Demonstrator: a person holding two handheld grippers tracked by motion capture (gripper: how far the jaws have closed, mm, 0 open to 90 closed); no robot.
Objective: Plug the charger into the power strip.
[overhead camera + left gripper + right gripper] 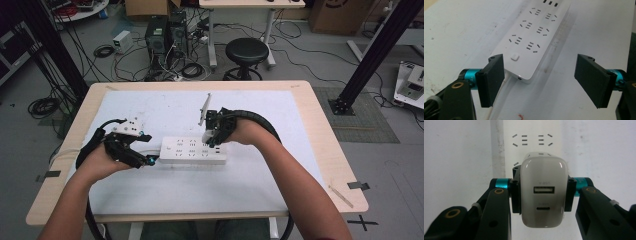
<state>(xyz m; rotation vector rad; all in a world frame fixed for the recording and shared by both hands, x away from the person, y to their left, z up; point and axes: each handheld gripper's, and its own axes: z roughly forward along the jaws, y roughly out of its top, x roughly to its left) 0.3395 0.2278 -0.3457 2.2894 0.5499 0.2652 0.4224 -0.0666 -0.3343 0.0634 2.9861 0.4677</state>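
The right tongs (543, 191) pinched a white charger (544, 192) just above the power strip (192, 150) on the worktop (320, 150). The left tongs (541, 80), spread wide, straddled the strip's switch end. Steadying that end and pressing the charger straight down would seat it best.

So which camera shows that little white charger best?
The right gripper view: the charger sits close up between the fingers, both ports visible. In the high view it's a small white shape. The left gripper view shows the power strip.

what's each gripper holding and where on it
Right hand-held gripper: white charger, clamped by its two sides. Left hand-held gripper: open, holding nothing.
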